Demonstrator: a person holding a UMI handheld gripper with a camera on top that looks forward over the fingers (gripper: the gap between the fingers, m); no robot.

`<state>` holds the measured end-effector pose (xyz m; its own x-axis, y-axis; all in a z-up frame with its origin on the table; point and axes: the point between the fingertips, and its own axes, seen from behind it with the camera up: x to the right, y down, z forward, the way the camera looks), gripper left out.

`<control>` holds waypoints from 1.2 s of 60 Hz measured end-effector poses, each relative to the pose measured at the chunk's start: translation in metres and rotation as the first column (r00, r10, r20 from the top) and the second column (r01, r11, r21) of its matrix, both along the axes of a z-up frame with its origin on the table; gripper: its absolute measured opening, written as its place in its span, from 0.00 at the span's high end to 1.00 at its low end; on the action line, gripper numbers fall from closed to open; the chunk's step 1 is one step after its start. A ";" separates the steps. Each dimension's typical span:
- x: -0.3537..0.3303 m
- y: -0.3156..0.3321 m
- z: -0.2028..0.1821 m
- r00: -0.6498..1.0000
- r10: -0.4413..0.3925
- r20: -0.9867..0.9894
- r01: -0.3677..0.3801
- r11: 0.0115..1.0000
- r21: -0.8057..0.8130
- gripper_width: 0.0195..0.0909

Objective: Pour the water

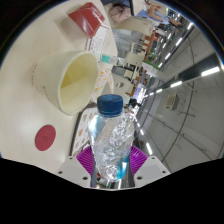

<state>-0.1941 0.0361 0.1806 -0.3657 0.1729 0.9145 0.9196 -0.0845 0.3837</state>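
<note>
Hand-held gripper (113, 168) clamps a clear water bottle (114, 140) (blue cap (110, 104) on), both pads pressing it. Bottle tilted toward a cream cup (70, 82) just ahead on the white table (35, 45); red coaster (45, 137) beside.

A clear, colourless bottle (116, 140) with glinting ridged walls is shown, closed by a blue cap (110, 104). Purple pads are seen on the gripper (112, 166) fingers at either side of the bottle. A cream-white cup (66, 80) with a pale yellow interior is set on the off-white tabletop (40, 40). A dark red round disc (47, 137) lies near the table's edge. A red and white package (90, 24) is seen beyond the cup.
</note>
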 end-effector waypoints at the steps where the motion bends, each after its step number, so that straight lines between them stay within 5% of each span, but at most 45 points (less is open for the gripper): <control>1: -0.002 0.000 -0.002 1.000 0.011 0.015 -0.011 1.000 -0.004 0.68; 16: 0.002 0.000 -0.025 1.000 0.016 0.019 -0.014 0.998 -0.059 0.68; 27: 0.008 -0.003 -0.003 0.942 -0.058 -0.331 0.030 0.996 -0.089 0.68; 39: 0.010 -0.009 0.014 0.453 -0.195 -0.870 0.045 0.979 -0.197 0.68; 48: 0.023 -0.006 0.004 0.034 -0.260 -0.965 0.018 0.966 -0.259 0.68; 60: 0.036 -0.004 -0.056 -0.205 -0.331 -0.921 0.002 0.941 -0.339 0.68; 72: 0.046 -0.006 -0.109 -0.254 -0.358 -0.899 0.012 0.928 -0.373 0.68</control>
